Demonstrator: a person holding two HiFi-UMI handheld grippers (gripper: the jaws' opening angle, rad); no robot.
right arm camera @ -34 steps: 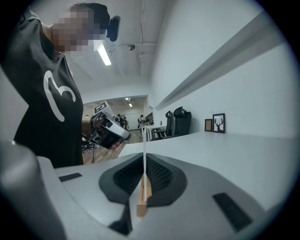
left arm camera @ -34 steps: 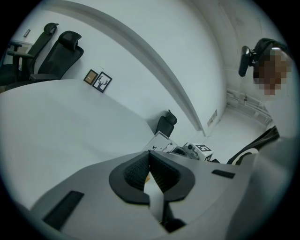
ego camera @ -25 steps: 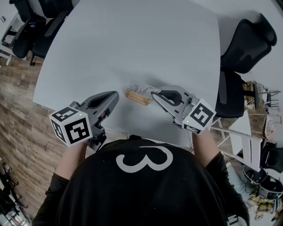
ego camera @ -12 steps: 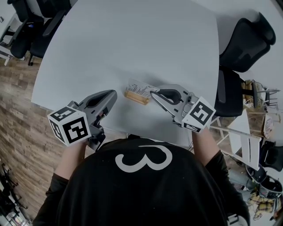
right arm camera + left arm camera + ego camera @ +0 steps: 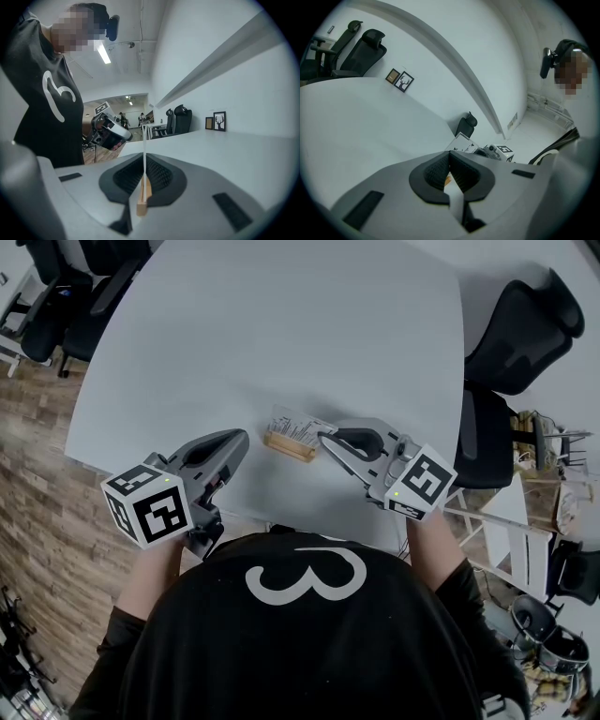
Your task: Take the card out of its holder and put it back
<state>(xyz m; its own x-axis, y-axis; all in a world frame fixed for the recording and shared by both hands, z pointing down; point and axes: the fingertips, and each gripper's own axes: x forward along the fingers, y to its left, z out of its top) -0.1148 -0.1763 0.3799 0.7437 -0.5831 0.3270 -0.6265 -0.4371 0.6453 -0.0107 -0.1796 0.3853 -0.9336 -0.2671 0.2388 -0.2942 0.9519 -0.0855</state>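
Right gripper pinches the card by its edge; the card sits in its holder on the table. Left gripper closed, empty, nearby. Risk: holder's unpinned, so a pull may drag it along.

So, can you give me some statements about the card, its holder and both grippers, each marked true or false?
1. The card stands in the wooden holder. True.
2. The left gripper holds the card. False: it is shut on nothing, beside the holder.
3. The right gripper is shut on the card's edge. True.
4. The table is dark brown. False: it is white.
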